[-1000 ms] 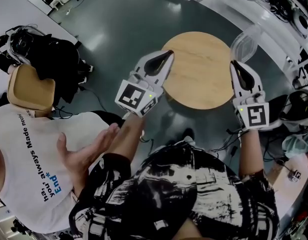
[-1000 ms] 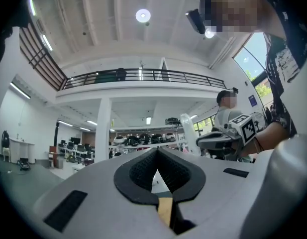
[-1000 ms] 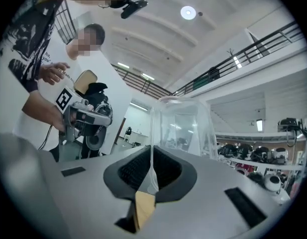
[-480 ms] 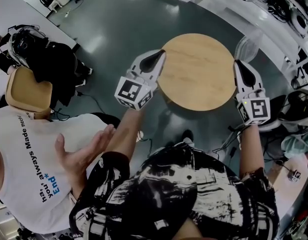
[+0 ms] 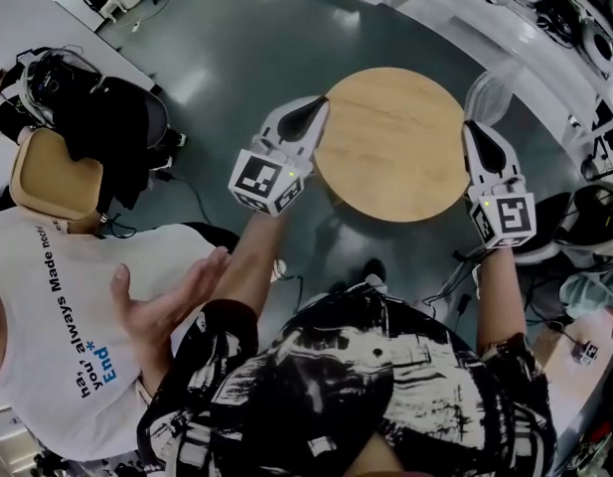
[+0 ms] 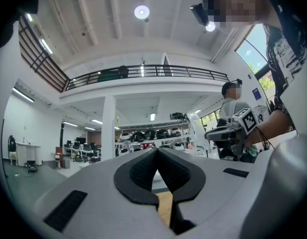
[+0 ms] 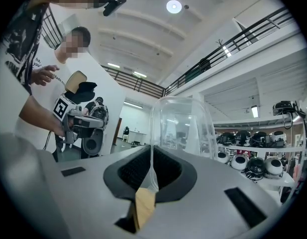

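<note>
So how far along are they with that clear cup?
Done: the clear cup is gripped, its wall pinched in the jaws of the right gripper. In hand: it hangs by the edge of the round wooden table, while the left gripper is shut and empty. Left, probably: setting the cup down somewhere.

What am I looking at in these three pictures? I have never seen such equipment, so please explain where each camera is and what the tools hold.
A person holds two hand tools, each with two jaws that pinch. The top-down picture comes from a camera on that person's head. It shows the left gripper and the right gripper at the edges of a round wooden table. The other two pictures come from cameras riding on the grippers, looking along their jaws. The left gripper's jaws are together, with nothing between them. The right gripper's jaws pinch the wall of a clear plastic cup. A second person in a white T-shirt stands at the left.
</note>
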